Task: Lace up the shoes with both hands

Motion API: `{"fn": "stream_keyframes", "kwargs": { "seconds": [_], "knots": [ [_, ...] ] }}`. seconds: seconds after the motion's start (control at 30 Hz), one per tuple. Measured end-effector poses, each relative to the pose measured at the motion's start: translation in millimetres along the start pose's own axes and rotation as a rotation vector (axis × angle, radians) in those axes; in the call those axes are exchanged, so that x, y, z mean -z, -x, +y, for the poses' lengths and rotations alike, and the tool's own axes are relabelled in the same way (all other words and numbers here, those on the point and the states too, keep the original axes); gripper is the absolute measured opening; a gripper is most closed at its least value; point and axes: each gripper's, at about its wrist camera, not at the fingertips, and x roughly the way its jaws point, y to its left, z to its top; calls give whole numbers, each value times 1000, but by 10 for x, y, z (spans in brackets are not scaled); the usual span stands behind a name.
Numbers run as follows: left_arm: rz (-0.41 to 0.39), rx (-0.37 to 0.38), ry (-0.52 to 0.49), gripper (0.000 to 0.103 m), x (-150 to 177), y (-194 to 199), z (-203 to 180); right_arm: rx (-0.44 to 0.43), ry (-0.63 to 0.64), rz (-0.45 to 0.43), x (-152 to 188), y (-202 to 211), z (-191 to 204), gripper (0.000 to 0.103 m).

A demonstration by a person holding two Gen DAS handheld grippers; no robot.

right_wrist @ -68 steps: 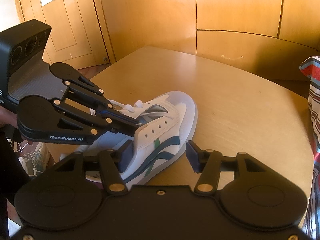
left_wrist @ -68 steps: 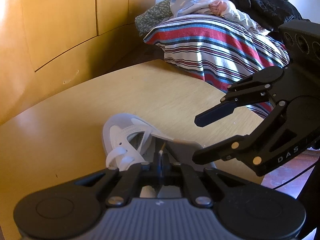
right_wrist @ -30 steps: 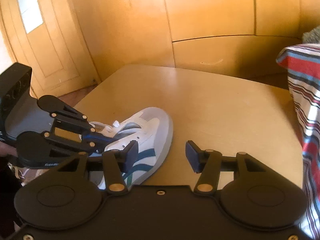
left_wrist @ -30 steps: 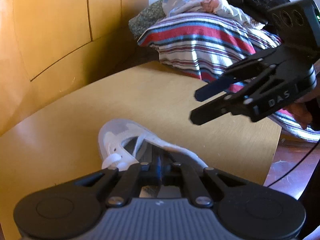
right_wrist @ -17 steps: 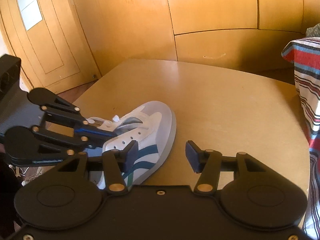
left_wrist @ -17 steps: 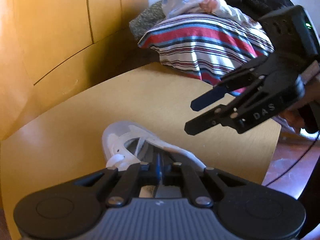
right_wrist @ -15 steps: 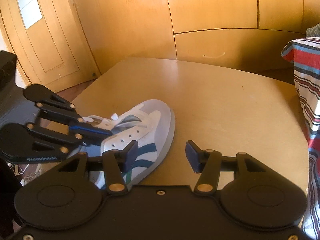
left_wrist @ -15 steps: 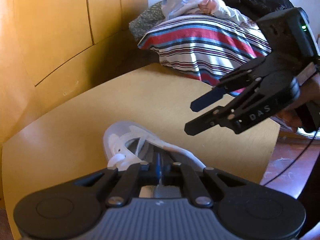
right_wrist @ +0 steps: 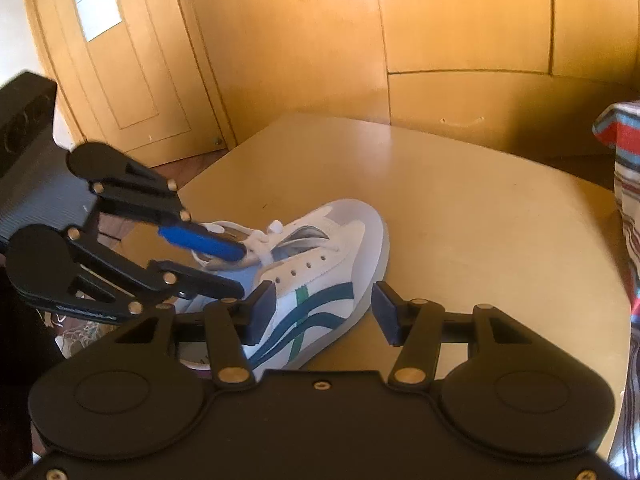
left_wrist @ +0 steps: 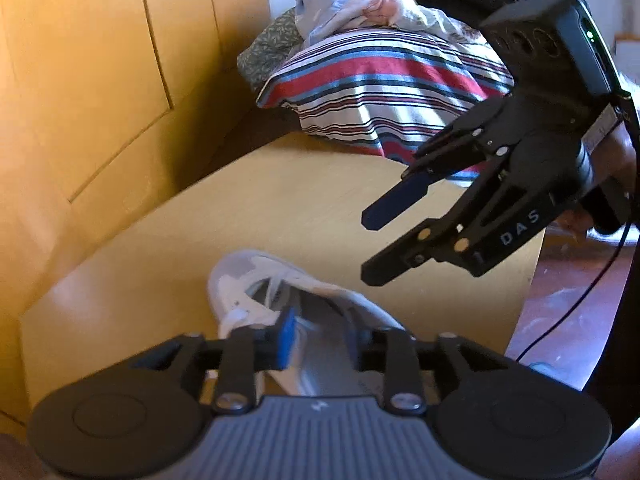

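Note:
A white sneaker (right_wrist: pixel 320 264) with green side stripes lies on the round wooden table (right_wrist: pixel 480 216), toe pointing away; in the left wrist view the shoe (left_wrist: pixel 248 280) shows from its heel end. Its white lace (right_wrist: pixel 260 240) is bunched over the tongue. My left gripper (left_wrist: pixel 322 340) hovers over the shoe's opening with its jaws opening; no pad presses on the lace. The right wrist view shows that same left gripper (right_wrist: pixel 240 271) with its blue pad tip beside the lace. My right gripper (right_wrist: pixel 324 310) stands open above the shoe's side, holding nothing; the left wrist view shows the right gripper (left_wrist: pixel 368 248) in the air.
A pile of striped cloth and clothes (left_wrist: pixel 384 88) lies beyond the table's far edge. Wooden wall panels and a door (right_wrist: pixel 120 60) stand around. The table's edge (left_wrist: pixel 532 272) drops to a red floor with a black cable (left_wrist: pixel 592 280). Another shoe (right_wrist: pixel 76 332) lies on the floor.
The left gripper's jaws, shut before on the lace near the tongue, now stand apart, and it has lifted slightly. The right gripper stays open, drifted a little.

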Motion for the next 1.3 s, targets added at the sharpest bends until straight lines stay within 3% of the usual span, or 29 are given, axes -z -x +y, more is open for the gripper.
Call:
{"fn": "stream_keyframes", "kwargs": {
  "seconds": [0.17,0.33,0.43,0.7,0.83,0.97,1.17,1.3],
  "knots": [
    [25,-42,-6,49,38,83,123,-32,88,-50,-81,16,249,46],
    [51,-60,30,49,126,118,242,78,317,44,-138,-221,667,42],
    [51,-65,40,49,174,154,285,134,425,100,-127,-385,879,29],
    [26,-40,59,50,255,253,345,260,543,183,-143,-664,1059,28],
    [22,-35,61,50,262,270,358,286,563,207,-113,-751,1063,11],
    [-7,-43,75,50,250,322,394,319,585,178,-122,-692,1098,3],
    [-109,-19,64,49,166,455,378,381,565,75,-298,-208,1056,3],
    [-164,-15,28,45,87,460,282,431,747,94,-279,-18,1057,3]
  ]
}}
